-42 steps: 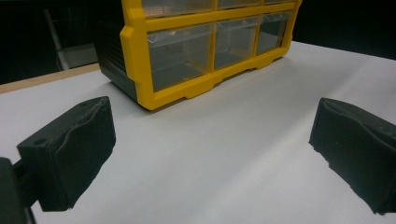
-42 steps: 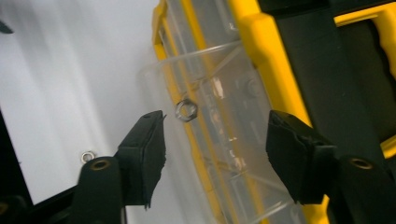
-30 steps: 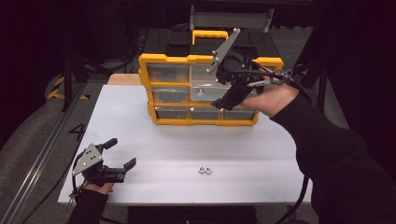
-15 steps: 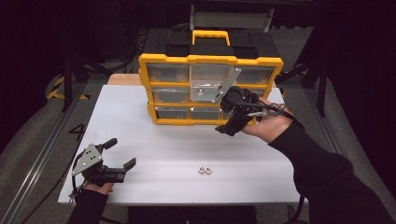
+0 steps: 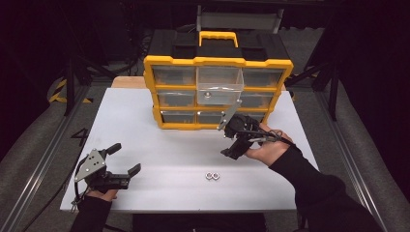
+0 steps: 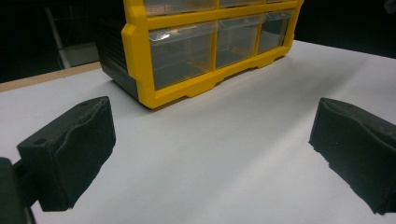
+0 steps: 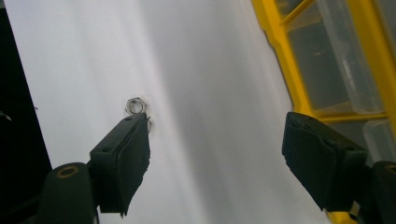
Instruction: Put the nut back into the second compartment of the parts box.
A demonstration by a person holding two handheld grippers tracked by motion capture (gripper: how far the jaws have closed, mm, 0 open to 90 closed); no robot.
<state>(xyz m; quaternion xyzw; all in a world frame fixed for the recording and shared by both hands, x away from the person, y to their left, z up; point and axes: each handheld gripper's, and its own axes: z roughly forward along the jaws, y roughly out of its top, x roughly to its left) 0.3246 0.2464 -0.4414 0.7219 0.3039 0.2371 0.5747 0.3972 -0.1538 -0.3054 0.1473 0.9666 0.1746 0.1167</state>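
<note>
Open drawer point(image 5: 220, 86) of organizer point(image 5: 164, 65): 1 nut point(image 5: 207, 94).

The wide stretch of white counter point(image 5: 159, 145) between my two tongs lies bare, so there is open passage across the middle. The only thing lying there is a pair of nuts point(image 5: 212, 176), near the front edge and well apart from everything else. At the back, the yellow drawer cabinet point(image 5: 164, 104) walls off the way forward. Its middle top drawer point(image 5: 220, 87) is pulled out and juts over the counter, just above and behind my right tongs point(image 5: 231, 145), narrowing the room there. My left tongs point(image 5: 123, 162) sit near the front left corner, with free counter ahead up to the cabinet.
</note>
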